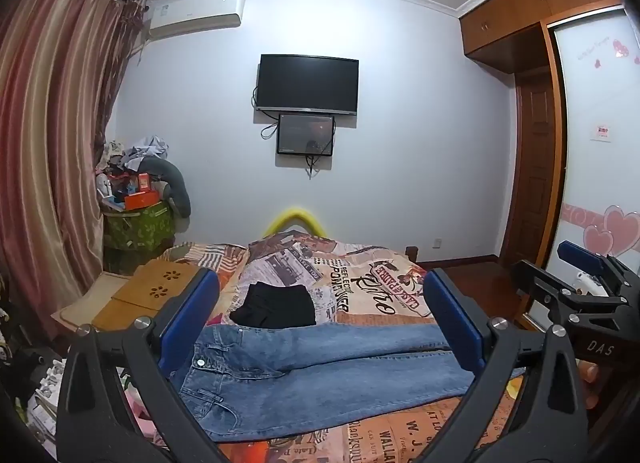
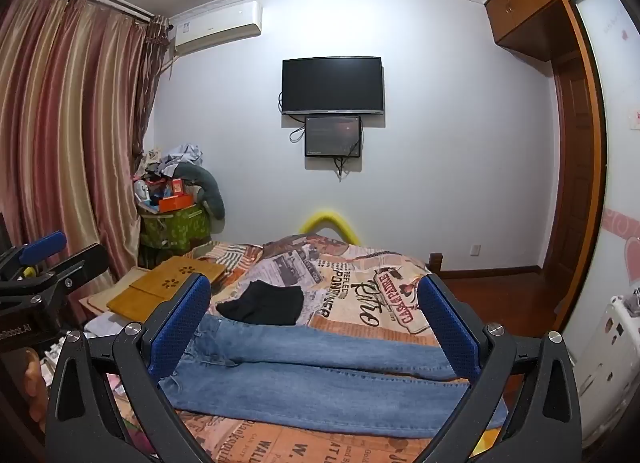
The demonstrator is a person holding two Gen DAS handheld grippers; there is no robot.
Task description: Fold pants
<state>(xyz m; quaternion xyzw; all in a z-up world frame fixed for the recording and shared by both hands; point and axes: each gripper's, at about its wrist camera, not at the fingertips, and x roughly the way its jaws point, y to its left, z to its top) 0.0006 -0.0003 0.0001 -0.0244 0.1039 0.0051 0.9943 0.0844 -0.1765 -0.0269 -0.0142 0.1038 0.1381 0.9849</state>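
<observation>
Lay flat on the bed (image 1: 380, 291), just ahead of and below both tongs: blue jeans (image 1: 320, 375), spread unfolded across the patterned bedspread. Ran crosswise to the line of the fingers, long axis from side to side, waistband off toward the left gripper's (image 1: 320, 327) side, leg ends off toward the right gripper's (image 2: 316, 327) side. In the left wrist view, showed the button and waistband by the left-hand finger, the legs passing under the right-hand finger. In the right wrist view, showed the two legs stretched side by side between the pads, the hems near the right-hand finger and partly hidden behind it.

Both tongs released, jaws standing at full spread, nothing between the pads but open air above the denim. No contact with the cloth visible from either. Hung side by side, each glimpsed at the edge of the other's view, tilted a little downward toward the garment.

Sat beyond the jeans, farther from the tongs and just touching the far leg's edge by the look of it: a small black garment (image 1: 276, 307), already compact.

Judged nearer to the waistband: the left hand; nearer to the hems: the right. Judged not yet begun: any fold. Likely called for next: dropping onto opposite ends of that sideways axis, then bringing one end over to the other.
</observation>
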